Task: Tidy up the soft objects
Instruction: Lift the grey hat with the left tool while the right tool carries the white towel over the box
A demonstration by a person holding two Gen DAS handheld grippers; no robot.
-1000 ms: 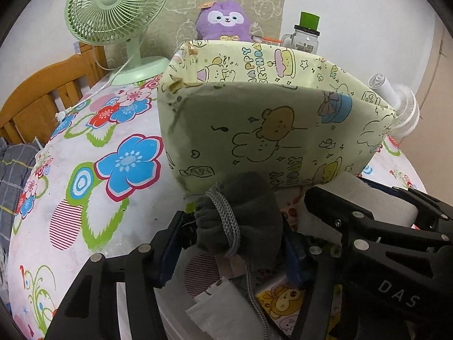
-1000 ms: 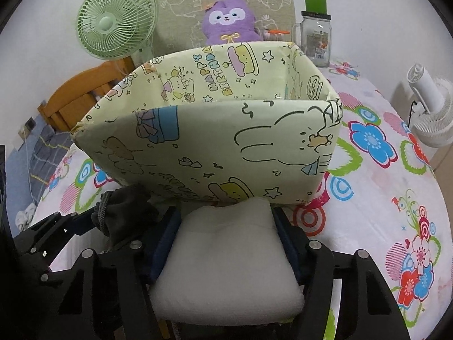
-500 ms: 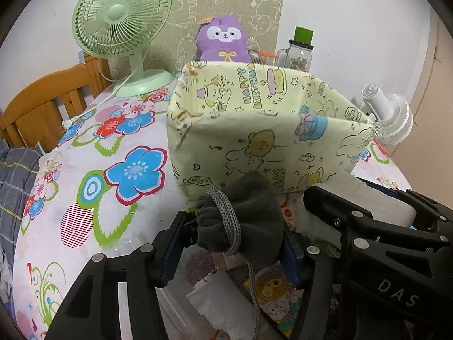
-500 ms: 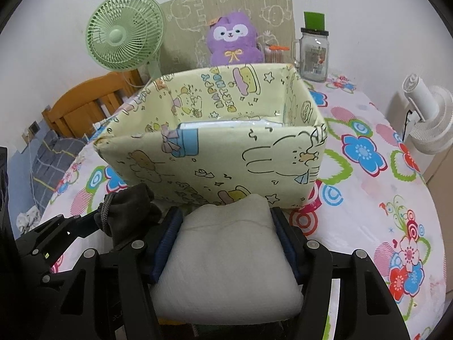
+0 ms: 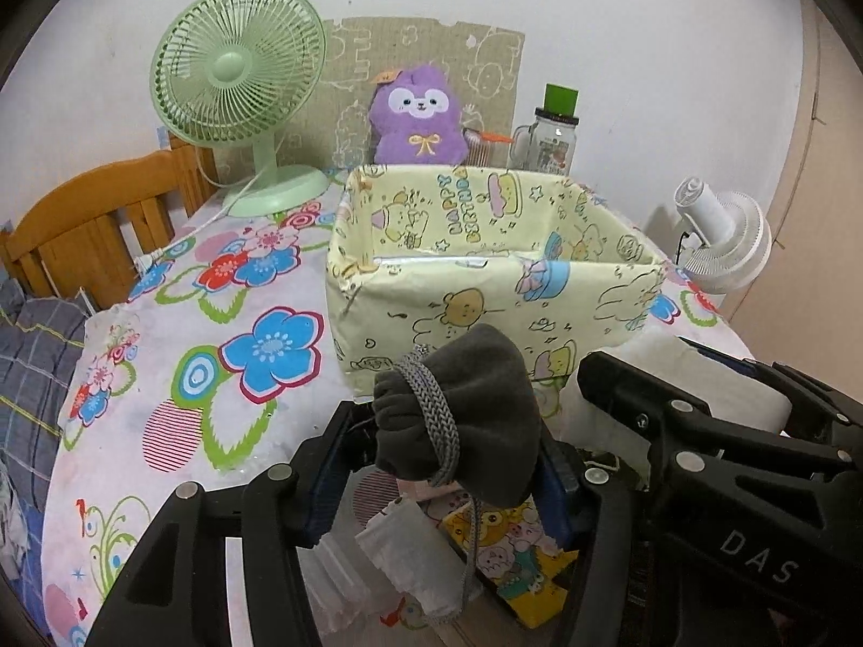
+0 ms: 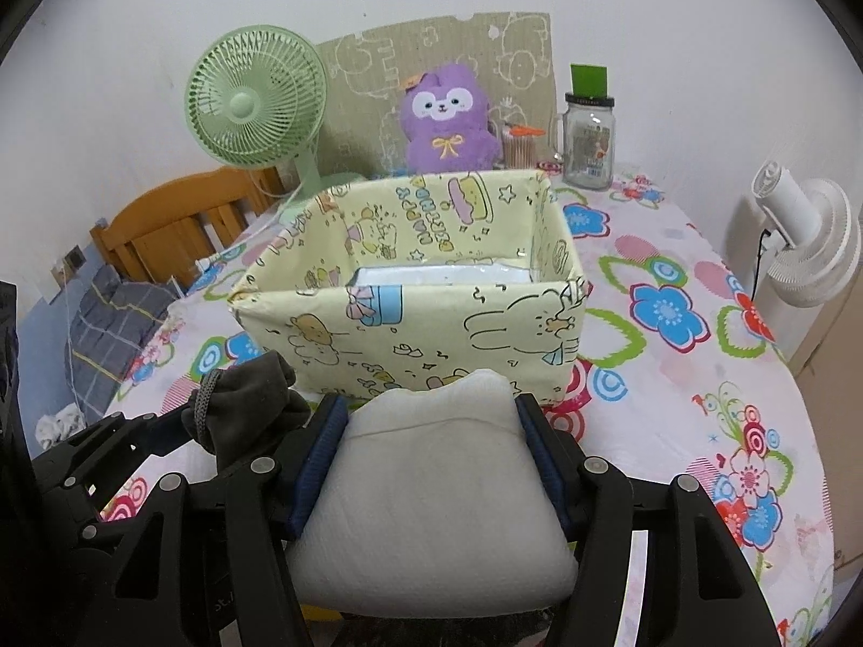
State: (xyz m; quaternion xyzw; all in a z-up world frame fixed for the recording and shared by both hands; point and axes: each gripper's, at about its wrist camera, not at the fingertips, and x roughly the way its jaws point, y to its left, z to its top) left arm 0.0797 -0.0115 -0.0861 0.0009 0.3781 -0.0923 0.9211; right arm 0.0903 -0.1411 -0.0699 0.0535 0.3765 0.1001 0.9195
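A pale yellow cartoon-print box sits on a flower-patterned tablecloth beside a grey pouch and white pad.

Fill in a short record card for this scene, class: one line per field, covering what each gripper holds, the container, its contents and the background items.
Left gripper: shut on a grey drawstring pouch
Right gripper: shut on a white folded cloth
Container: yellow cartoon-print box, open top, on the floral tablecloth
Box contents: something flat and pale shows inside; cannot tell what
Held items versus box: both outside it, on the near side
Behind box: green fan, purple plush toy, glass jar
Far right: white fan
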